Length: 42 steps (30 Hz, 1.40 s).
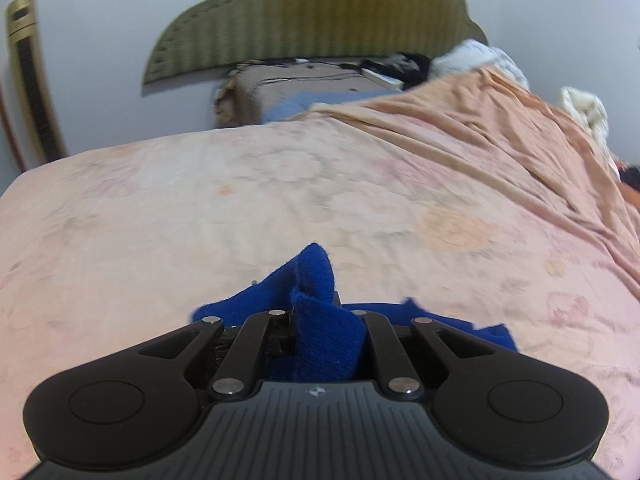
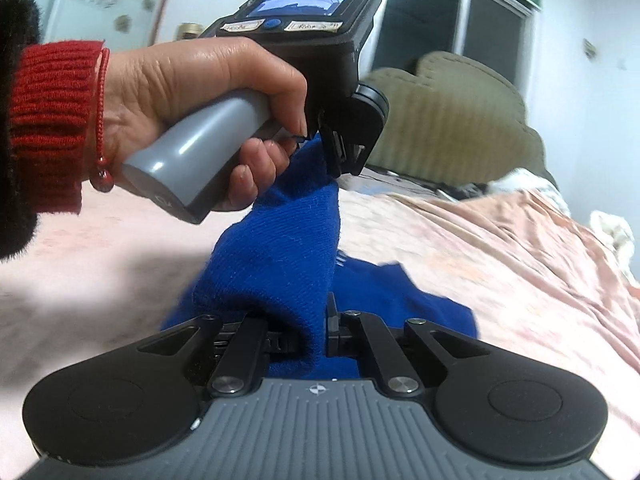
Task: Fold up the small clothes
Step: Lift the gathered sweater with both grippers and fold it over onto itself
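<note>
A small blue knit garment (image 1: 320, 344) is bunched between the fingers of my left gripper (image 1: 316, 306), which is shut on it; a fold sticks up past the tips. In the right wrist view the same blue garment (image 2: 280, 248) stretches up from my right gripper (image 2: 316, 320), shut on its near edge, to my left gripper (image 2: 340, 156), which pinches its far end above the bed. A hand (image 2: 192, 92) in a red knit sleeve holds the left gripper's grey handle. The rest of the garment trails down onto the pink sheet (image 2: 440, 248).
The pink floral bedsheet (image 1: 240, 200) spreads ahead, with a rumpled orange blanket (image 1: 500, 140) on the right. A green padded headboard (image 1: 320, 16) stands at the far end. White clothes (image 1: 584, 112) lie at the right edge. A tall gold air conditioner (image 1: 28, 80) stands at left.
</note>
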Tool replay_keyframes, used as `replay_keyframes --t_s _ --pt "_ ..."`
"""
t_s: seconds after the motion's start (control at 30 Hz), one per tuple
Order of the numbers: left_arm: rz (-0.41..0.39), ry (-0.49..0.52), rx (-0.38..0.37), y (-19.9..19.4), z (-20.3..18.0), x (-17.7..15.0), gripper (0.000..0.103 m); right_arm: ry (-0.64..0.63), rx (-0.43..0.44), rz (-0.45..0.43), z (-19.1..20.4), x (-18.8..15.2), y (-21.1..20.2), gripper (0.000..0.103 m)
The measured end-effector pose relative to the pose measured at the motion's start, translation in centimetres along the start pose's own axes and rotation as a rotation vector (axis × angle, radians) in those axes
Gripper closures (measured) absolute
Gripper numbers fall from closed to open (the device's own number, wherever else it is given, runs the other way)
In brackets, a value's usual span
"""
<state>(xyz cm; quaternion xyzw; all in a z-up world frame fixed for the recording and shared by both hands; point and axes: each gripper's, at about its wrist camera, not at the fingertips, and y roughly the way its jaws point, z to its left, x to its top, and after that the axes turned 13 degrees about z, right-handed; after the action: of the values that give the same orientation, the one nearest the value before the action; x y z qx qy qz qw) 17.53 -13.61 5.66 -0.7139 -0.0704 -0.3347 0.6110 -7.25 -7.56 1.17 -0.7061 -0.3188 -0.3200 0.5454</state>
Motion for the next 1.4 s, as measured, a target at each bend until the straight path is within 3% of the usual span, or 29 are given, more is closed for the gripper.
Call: replay_keyframes --t_s 0.23,0.43,0.5,0.53,0.6,0.8,0.97,1.23,1.4 --pt "0.038 0.106 -0.025 4.0 -5.8 0.1 0.095 0.137 0.0 0.067 -5.1 -1.5 1.9 0.096" --pt "0.102 0.146 -0.049 6.9 -7.9 -0.3 0.091 0.326 0.14 0.148 -8.7 -2.9 3.3 0.091" --pt "0.108 0.133 -0.086 7.0 -8.0 -0.1 0.07 0.391 0.197 0.195 -9.3 -3.7 3.5 0.073" --pt "0.108 0.122 -0.114 6.9 -7.9 0.0 0.062 0.428 0.233 0.207 -10.0 -4.1 3.7 0.073" --pt "0.088 0.076 -0.164 6.3 -7.5 0.5 0.03 0.504 0.316 0.214 -11.1 -5.2 3.5 0.069" --pt "-0.037 0.004 -0.228 3.3 -6.4 1.3 0.022 0.755 0.523 0.203 -14.7 -8.0 4.5 0.069" --pt "-0.057 0.013 -0.118 1.7 -5.3 0.1 0.022 0.857 0.579 0.19 -15.9 -9.5 4.3 0.069" --pt "-0.045 0.104 0.006 -0.1 -2.9 -7.8 0.022 0.816 0.58 0.171 -16.9 -8.6 5.5 0.067" --pt "-0.064 0.102 0.067 -1.5 -1.2 -11.8 0.022 0.815 0.583 0.154 -16.8 -9.0 4.9 0.067"
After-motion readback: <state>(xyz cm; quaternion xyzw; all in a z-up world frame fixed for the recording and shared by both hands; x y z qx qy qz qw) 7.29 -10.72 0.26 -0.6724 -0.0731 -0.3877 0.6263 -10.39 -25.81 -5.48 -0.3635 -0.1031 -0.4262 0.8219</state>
